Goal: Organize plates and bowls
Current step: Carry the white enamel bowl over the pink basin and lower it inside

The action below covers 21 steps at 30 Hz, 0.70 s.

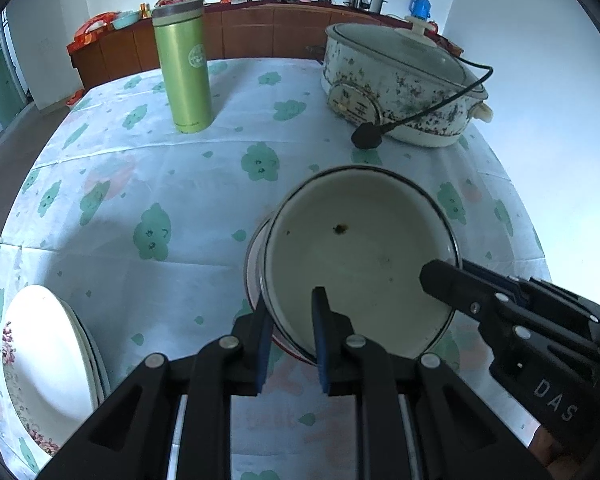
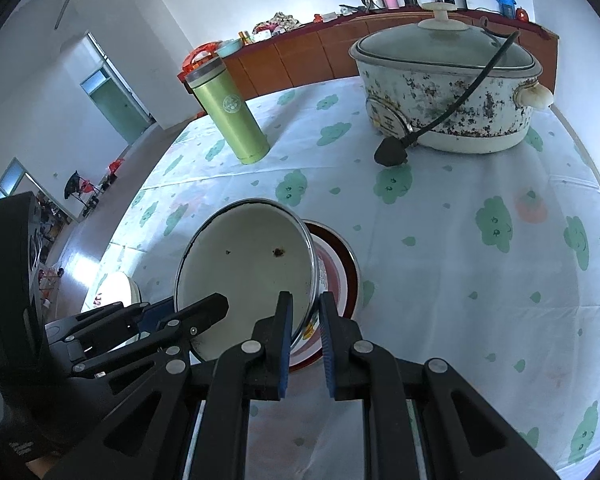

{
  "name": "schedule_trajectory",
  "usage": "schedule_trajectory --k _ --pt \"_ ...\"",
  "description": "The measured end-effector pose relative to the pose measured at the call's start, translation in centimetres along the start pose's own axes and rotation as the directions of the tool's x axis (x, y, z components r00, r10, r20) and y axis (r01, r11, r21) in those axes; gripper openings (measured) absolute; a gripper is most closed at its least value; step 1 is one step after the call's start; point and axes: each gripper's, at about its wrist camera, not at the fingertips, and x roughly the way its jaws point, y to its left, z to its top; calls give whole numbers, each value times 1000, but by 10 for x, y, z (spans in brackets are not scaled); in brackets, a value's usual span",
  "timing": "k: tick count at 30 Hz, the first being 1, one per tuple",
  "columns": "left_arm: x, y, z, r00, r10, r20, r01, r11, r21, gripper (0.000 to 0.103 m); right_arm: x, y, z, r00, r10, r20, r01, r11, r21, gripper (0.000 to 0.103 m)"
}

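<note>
A cream enamel bowl (image 1: 360, 256) with a dark rim is held tilted over a second bowl with a red rim (image 2: 338, 268) on the table. My left gripper (image 1: 294, 312) is shut on the cream bowl's near rim, one finger inside and one outside. My right gripper (image 2: 305, 312) is shut on the same bowl's (image 2: 248, 264) right rim, one finger inside and one outside. A stack of white floral plates (image 1: 44, 360) lies at the table's near left and also shows small in the right wrist view (image 2: 118, 288).
A green thermos (image 1: 184, 68) stands at the back of the table. An old speckled electric cooker (image 1: 400, 88) with a glass lid stands at the back right, its black plug (image 1: 366, 136) lying on the cloud-patterned cloth (image 1: 140, 184). A wooden sideboard lies beyond.
</note>
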Motion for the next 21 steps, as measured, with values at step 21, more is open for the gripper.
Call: schedule_trajectory --k 21 --pt "12 -5 1 999 42 -18 -42 999 19 16 16 -5 -2 1000 -12 -27 13 1000 10 16"
